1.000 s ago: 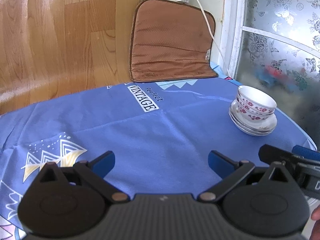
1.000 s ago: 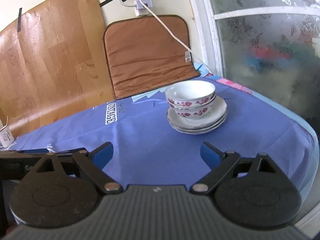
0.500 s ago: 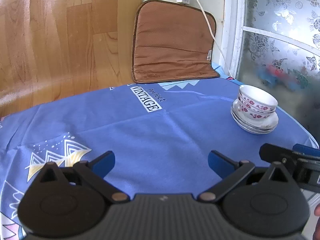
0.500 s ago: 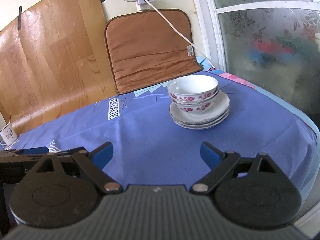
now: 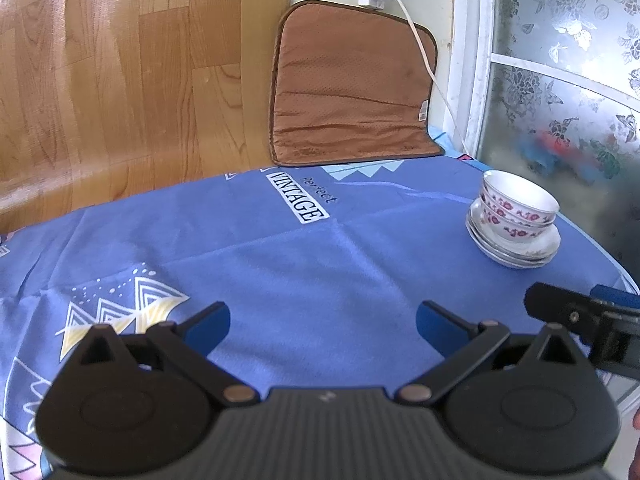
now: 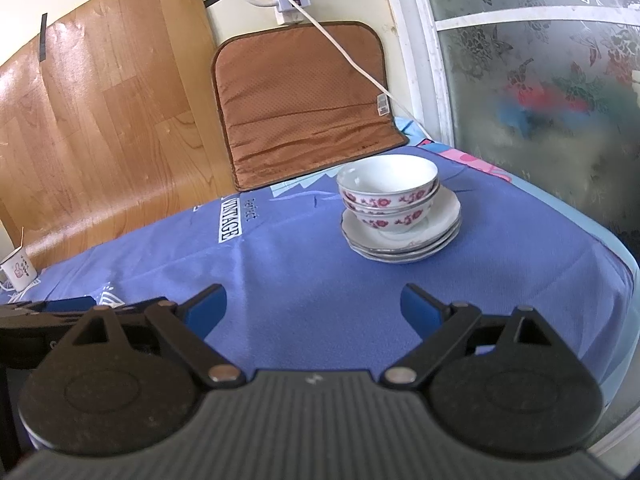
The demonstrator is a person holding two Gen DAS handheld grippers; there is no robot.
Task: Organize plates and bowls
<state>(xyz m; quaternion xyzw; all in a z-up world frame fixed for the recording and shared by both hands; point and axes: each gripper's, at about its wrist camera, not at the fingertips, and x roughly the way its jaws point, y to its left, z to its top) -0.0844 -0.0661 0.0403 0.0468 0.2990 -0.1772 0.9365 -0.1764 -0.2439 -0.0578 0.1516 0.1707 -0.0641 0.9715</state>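
Note:
Two white bowls with red flowers [image 6: 388, 188] sit nested on a stack of white plates [image 6: 436, 220] on the blue tablecloth [image 6: 300, 272]. The stack also shows in the left wrist view, bowls [image 5: 516, 208] on plates [image 5: 520, 250], at the far right of the table. My right gripper [image 6: 314, 304] is open and empty, well short of the stack. My left gripper [image 5: 322, 322] is open and empty over the middle of the cloth. The right gripper's body [image 5: 580, 320] shows at the right edge of the left wrist view.
A brown cushion [image 6: 304, 100] leans on the wall at the back, with a white power cable [image 6: 352, 64] across it. A small white mug [image 6: 16, 270] stands at the far left. A frosted glass door [image 6: 540, 80] is close on the right. The table edge [image 6: 624, 264] curves away right.
Both grippers have drawn back and risen a little from the stack, which looks smaller and farther. Both stay open. The bowls and plates have not moved.

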